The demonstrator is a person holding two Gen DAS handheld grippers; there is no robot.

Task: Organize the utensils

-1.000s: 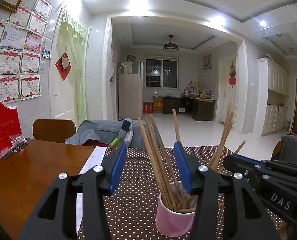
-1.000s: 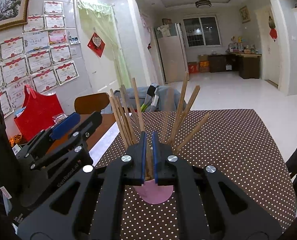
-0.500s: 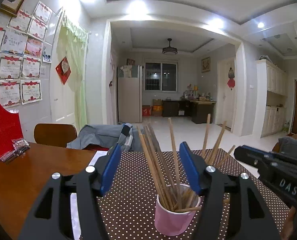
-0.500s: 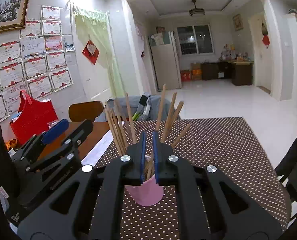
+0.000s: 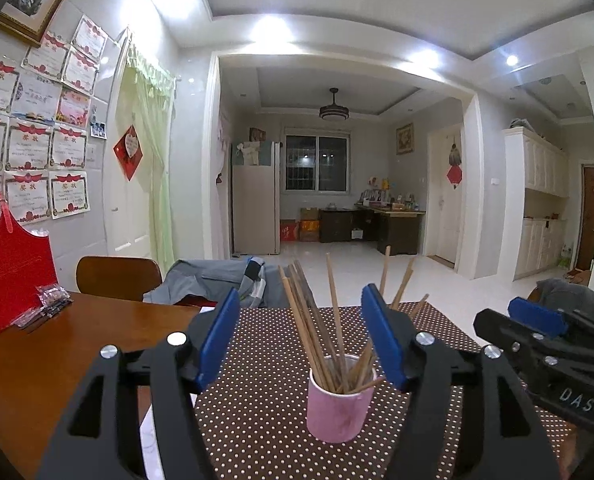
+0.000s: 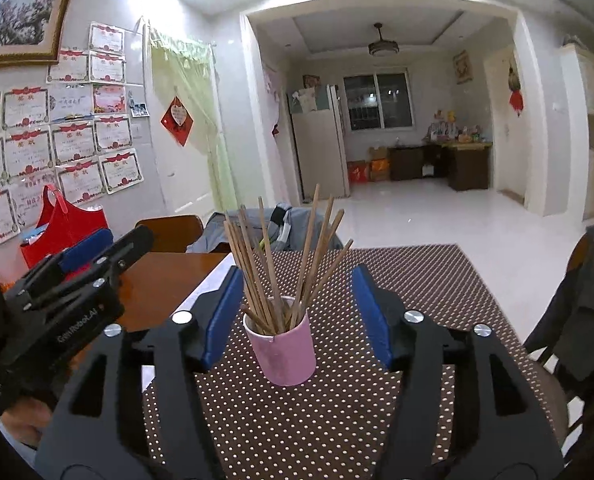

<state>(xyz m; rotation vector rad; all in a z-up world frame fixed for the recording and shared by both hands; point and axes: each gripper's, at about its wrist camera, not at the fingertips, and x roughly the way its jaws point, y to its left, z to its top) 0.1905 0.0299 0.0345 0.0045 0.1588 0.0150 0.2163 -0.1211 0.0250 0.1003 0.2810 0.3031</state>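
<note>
A pink cup [image 5: 339, 404] [image 6: 287, 354] stands on the brown dotted mat [image 5: 257, 412] [image 6: 337, 412] and holds several wooden chopsticks [image 5: 311, 320] [image 6: 271, 268] that fan out upright. My left gripper [image 5: 300, 316] is a short way back from the cup; its jaws are opening wide, with nothing pressed between the blue pads [image 5: 217, 336]. My right gripper [image 6: 297, 300] also faces the cup from just in front of it, jaws opening and touching nothing. Each gripper appears in the other's view: the right gripper [image 5: 537, 320] and the left gripper [image 6: 85, 258].
The mat lies on a wooden table [image 5: 37, 360] beside a white sheet [image 6: 213, 280]. A red bag [image 5: 9, 272] and a small packet [image 5: 49, 300] sit at the left. A chair [image 5: 117, 276] with grey clothes [image 5: 213, 280] stands behind, and another chair with a dark jacket [image 6: 593, 292] to the right.
The right gripper's jaws, shut on a chopstick over the cup before, now stand wide apart. The left jaws have widened. Both grippers have drawn back from the cup and risen a little.
</note>
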